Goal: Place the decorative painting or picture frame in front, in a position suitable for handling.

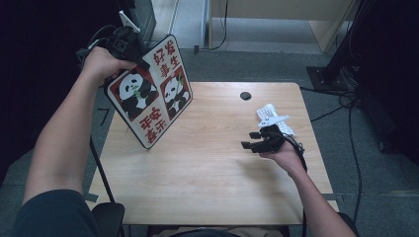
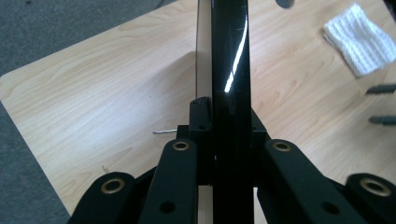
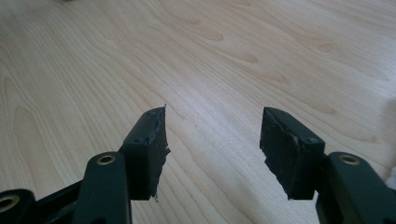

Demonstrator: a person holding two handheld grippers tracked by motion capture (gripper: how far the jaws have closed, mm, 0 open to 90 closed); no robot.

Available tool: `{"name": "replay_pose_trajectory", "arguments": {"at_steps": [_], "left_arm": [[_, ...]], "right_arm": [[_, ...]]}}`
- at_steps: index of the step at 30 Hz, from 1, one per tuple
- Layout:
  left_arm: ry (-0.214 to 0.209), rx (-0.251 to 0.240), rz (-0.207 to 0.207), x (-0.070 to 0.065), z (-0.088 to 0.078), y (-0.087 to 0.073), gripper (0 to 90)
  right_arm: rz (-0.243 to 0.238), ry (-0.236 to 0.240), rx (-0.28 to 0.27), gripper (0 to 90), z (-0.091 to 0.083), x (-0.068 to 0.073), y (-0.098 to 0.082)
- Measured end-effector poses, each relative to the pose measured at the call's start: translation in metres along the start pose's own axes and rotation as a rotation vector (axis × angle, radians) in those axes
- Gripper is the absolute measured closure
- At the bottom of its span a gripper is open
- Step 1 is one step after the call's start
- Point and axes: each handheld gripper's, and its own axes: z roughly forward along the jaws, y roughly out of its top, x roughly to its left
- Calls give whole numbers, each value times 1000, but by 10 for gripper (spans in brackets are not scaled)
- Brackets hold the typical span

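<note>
The left gripper [image 1: 141,61] clamps the panda board's [image 1: 150,91] upper edge. Its long axis slants down toward the table [image 1: 207,187], one corner resting there. The right gripper [image 1: 250,139] hovers with jaws apart, empty.

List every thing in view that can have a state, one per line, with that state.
panda board: gripped at its upper edge, tilted, lower corner near the table; whether it touches, unclear.
left gripper: shut on the panda board's edge.
right gripper: open, nothing between its jaws, low over the bare wood.
white cloth: folded, lying flat near the table's right edge, beside the right gripper.
</note>
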Motion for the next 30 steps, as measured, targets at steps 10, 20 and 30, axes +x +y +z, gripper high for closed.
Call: {"name": "replay_pose_trajectory", "arguments": {"at_steps": [10,20,30], "left_arm": [[-52,-2,102,-48,-14,0,808],[-78,-1,181,-99,-13,-6,809],[-135,-1,252,-140,3,-15,810]], "right_arm": [[15,-41,-40,418,-11,-7,-2],[36,-73,-41,418,-16,-14,-3],[44,-96,-45,414,-17,-22,3]]}}
